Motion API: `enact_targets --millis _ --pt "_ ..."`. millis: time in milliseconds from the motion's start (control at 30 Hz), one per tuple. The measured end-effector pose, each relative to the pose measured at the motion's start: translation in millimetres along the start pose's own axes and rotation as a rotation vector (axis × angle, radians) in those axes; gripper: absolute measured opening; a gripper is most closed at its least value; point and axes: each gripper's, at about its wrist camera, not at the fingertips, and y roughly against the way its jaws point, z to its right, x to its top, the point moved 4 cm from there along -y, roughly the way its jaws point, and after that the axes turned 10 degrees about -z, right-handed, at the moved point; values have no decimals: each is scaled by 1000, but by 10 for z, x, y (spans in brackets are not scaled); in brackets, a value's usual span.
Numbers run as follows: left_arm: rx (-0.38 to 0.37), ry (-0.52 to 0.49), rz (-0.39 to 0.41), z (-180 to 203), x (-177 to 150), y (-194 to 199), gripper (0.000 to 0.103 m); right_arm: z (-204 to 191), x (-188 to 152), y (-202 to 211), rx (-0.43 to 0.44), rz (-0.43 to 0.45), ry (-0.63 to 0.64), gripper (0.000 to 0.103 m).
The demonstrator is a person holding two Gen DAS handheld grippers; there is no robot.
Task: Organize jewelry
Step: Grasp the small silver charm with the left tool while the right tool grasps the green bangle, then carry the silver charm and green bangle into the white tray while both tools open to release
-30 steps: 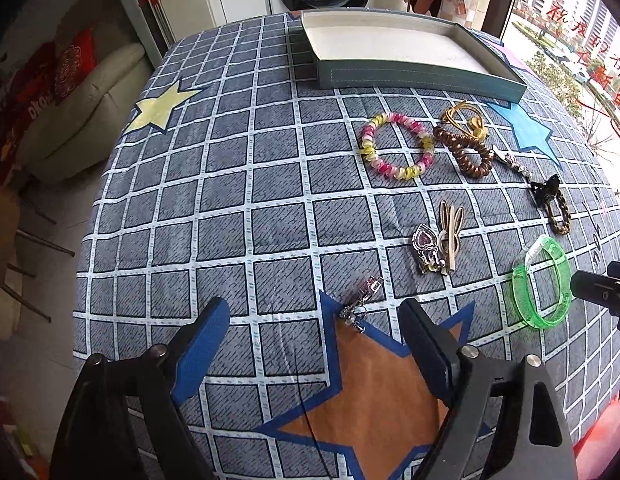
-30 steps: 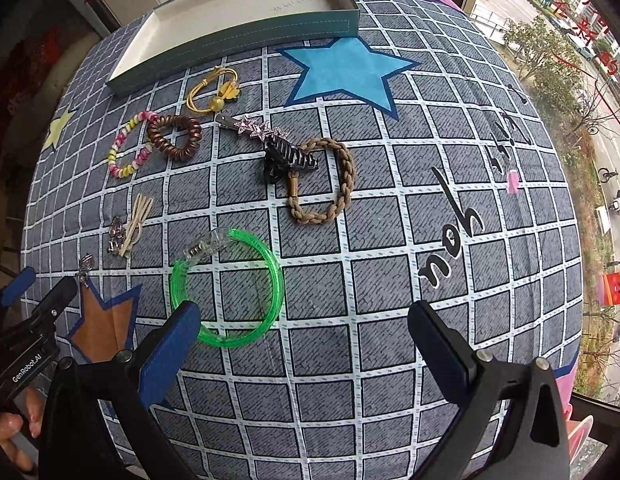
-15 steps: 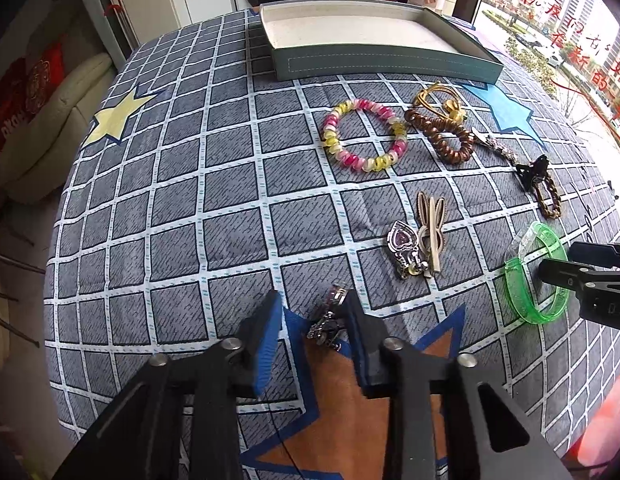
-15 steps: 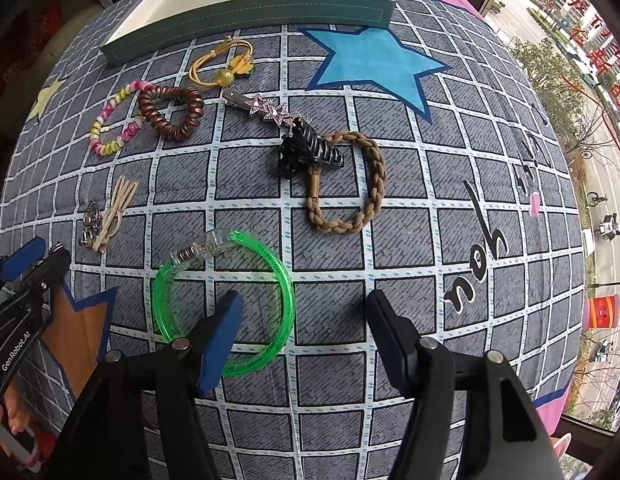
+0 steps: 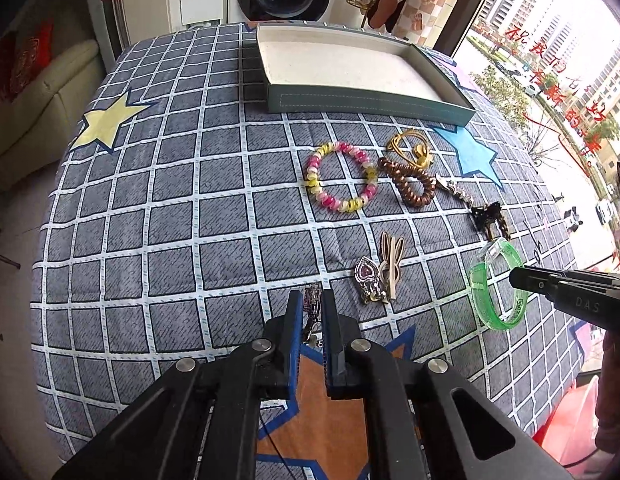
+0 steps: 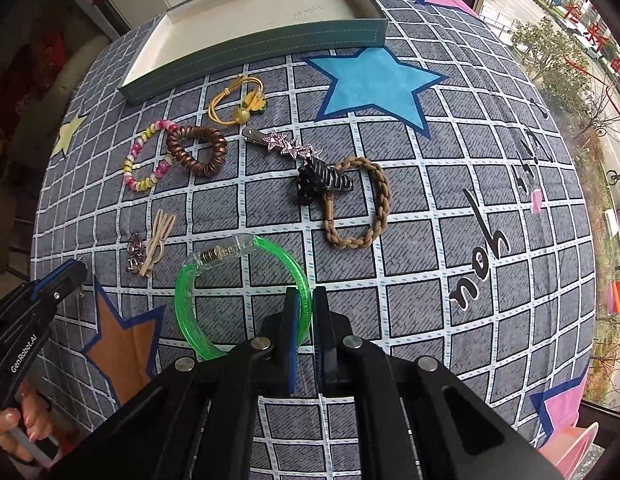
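Note:
My left gripper (image 5: 312, 300) is shut on a small silver and pink charm (image 5: 311, 303) at the near edge of the checked cloth. My right gripper (image 6: 306, 300) is shut on the rim of a green translucent bangle (image 6: 190, 300), which also shows in the left wrist view (image 5: 479, 288). An open teal tray (image 5: 369, 100) with a white inside stands empty at the far side; it also shows in the right wrist view (image 6: 254, 40).
On the cloth lie a pink-yellow coil bracelet (image 5: 339, 182), a brown coil tie (image 5: 409, 184), a yellow hair tie (image 5: 409, 146), a star clip (image 6: 284, 145), a black claw clip (image 6: 321, 180), a braided tan band (image 6: 361, 204), a heart charm (image 5: 365, 276) and beige ties (image 5: 391, 264).
Both grippers have moved forward and closed: the left onto the small charm, the right onto the green bangle's rim.

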Motion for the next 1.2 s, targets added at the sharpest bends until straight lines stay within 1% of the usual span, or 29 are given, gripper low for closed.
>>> enact_targets --millis 100,267,333,367,500,567,600,667,700,767,800,933,1067,1200 --pt "-10 11 13 1 83 92 21 -52 168 121 32 17 5 7" --pt "-27 37 39 30 276 253 21 -83 539 313 91 33 -10 7" --pt "-26 47 58 45 409 338 21 -96 730 401 104 45 -2 7" --pt "-29 54 68 46 475 379 21 -83 770 440 109 52 3 7" --pt "-41 86 97 53 803 475 21 -27 1181 604 133 73 22 7" --pt "-48 101 101 65 989 469 21 -37 1480 682 144 82 27 7" --pt "-44 103 104 76 1083 453 21 -15 1566 711 148 87 31 7" --pt "-32 96 113 109 1284 415 21 -13 1877 759 150 95 42 7" --pt "-27 91 118 128 1378 393 21 24 1980 749 150 99 46 7" --pt "-23 85 125 164 1592 326 21 68 2089 726 150 106 54 7" --pt "-21 85 128 184 1699 288 21 117 2017 663 145 110 56 7" --pt "-7 107 144 215 2118 104 21 283 2203 513 144 101 43 7" --pt "20 146 135 209 2485 -169 21 339 2515 334 130 89 37 7" --pt "53 150 111 232 2740 -467 21 328 2788 180 114 85 51 7"
